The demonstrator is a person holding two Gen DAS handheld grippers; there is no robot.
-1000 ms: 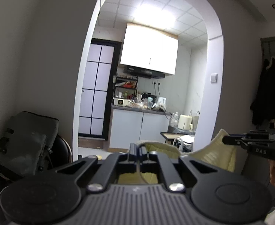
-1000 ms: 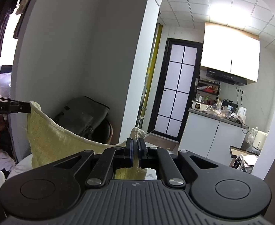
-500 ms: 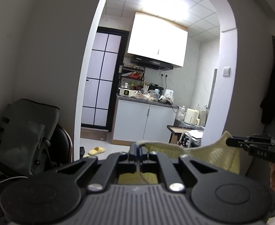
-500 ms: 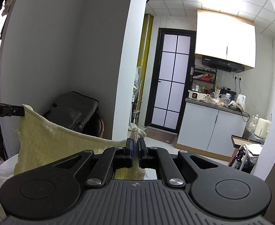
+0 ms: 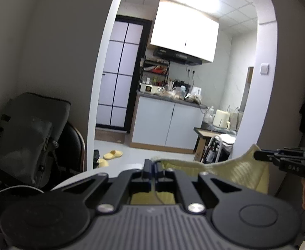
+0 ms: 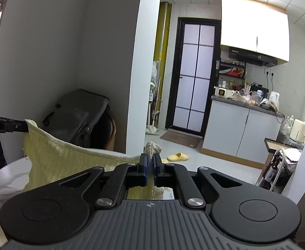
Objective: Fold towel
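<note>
Pale yellow towel (image 6: 54, 158) is being held in the air, stretched between both grippers. One corner is being clamped by the left gripper (image 5: 151, 169), fingers (image 5: 146, 167) closed on it. Other corner is being pinched by the right gripper (image 6: 150, 166), a tuft poking above. White surface (image 6: 9, 173) is seen below.

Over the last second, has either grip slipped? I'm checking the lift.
No slip. Both views tilted down: floor and yellow slippers came into sight. The left tongs and right tongs stay shut on the yellow towel, stretched between them.
</note>
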